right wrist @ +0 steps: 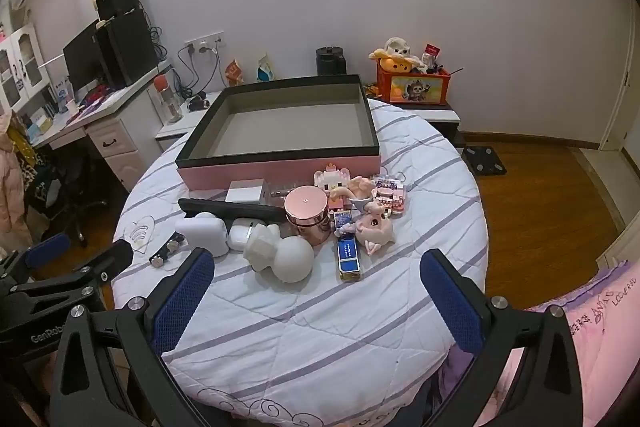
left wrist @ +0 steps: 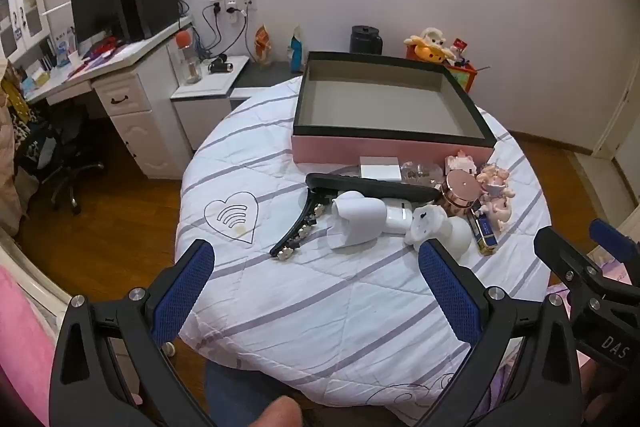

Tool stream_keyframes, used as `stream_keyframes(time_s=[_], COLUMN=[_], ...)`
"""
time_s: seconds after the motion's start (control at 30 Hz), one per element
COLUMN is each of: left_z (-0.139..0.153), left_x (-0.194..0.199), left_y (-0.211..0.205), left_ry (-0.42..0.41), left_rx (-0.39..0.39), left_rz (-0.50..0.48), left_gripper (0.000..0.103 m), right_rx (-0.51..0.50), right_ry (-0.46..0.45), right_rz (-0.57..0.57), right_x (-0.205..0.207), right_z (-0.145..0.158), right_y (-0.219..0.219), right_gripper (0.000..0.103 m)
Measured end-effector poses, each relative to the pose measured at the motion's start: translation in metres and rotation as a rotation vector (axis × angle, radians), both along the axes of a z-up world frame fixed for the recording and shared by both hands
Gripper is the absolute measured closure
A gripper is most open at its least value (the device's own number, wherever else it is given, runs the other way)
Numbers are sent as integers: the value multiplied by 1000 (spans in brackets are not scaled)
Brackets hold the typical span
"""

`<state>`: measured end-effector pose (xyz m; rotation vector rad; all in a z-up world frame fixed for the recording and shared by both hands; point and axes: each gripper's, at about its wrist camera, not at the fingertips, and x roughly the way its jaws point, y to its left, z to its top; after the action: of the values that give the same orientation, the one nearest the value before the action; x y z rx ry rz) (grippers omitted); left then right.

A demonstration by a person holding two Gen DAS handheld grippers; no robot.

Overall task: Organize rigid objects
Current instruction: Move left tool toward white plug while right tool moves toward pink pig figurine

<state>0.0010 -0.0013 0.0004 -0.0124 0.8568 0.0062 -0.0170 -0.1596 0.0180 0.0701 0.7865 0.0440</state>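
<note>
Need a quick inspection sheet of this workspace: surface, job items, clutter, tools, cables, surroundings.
Surface: round table under a white quilted cover with grey stripes.
Job's things: pink box with black rim, open and empty, at the far side; in front of it a cluster: rose-gold jar, white bulb-shaped piece, blue rectangular case, black remote, pink figurines, black studded hairband.
Clutter: nothing seen on the table beyond that cluster.
Grippers: left tool and right tool both open, holding nothing, hovering over the near edge.
Cables: plugged into wall sockets behind the desk; none on the table.
Surroundings: desk with monitor, toy crate, wooden floor.
</note>
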Motion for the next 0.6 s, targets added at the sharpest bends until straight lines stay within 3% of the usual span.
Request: stream_keyframes(time_s=[0.1,0.6], left_z=[5,9], left_x=[-8,-9], left_y=[3,3], left_ry=[-40,-40], left_rx=[-12,-15], left_rz=[3,2], left_gripper=[0,0], right_rx=[-5,-7], right_ry=[-5,-17], right_rz=[6,6], right_x=[-1,0], right_z=[1,5], right_y=[1,-2], right_gripper=[0,0])
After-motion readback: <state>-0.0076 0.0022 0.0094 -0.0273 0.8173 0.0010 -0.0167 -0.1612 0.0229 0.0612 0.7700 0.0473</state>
